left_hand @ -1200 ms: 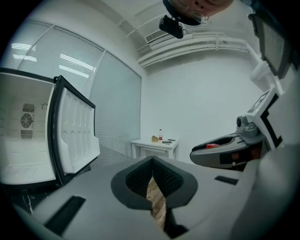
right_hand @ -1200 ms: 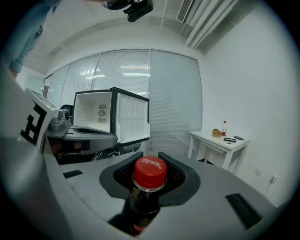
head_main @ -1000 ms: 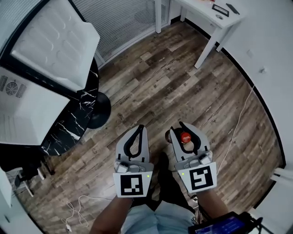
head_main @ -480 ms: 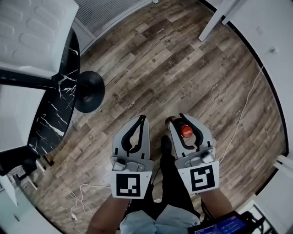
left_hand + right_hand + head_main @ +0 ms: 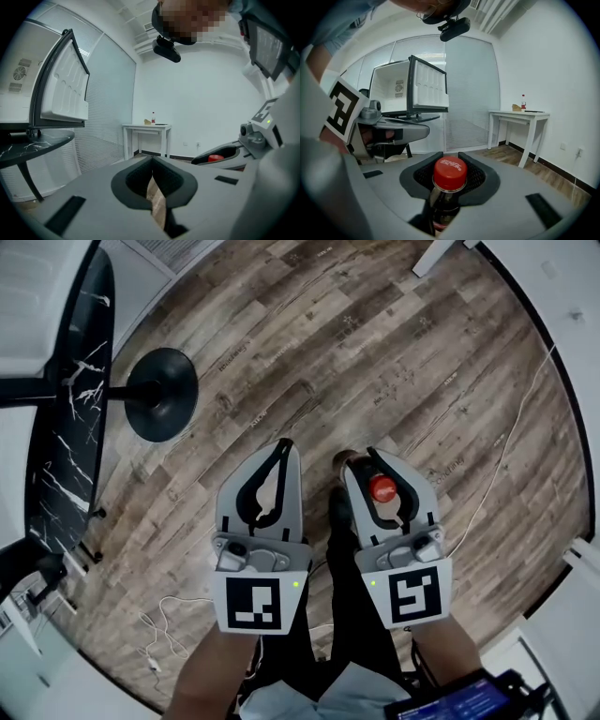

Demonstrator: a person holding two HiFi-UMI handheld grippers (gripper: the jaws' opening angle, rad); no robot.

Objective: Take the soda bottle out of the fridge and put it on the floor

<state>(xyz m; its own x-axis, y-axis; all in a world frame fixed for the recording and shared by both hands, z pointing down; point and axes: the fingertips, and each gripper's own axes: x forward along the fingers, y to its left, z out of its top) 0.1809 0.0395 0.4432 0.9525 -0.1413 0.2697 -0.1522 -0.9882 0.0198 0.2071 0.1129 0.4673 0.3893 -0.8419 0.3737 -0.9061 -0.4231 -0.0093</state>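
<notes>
Hanging by its neck, the soda bottle sits in the padded hollow between the two fingers of the right gripper. Its red cap stands just above the pads, and its dark body drops below them toward the wooden floor. Those fingers are partly closed and press the neck from both sides, their tips a little apart beyond the cap. Whether the bottle's base touches the floor cannot be told. The left gripper is just beside the right one, at about the same height and apart from the bottle. Its fingers are brought together at the tips, and the hollow between them holds nothing; only a sliver of floor shows through it. Off to the person's left the fridge stands with its door open, on a dark marble surface.
</notes>
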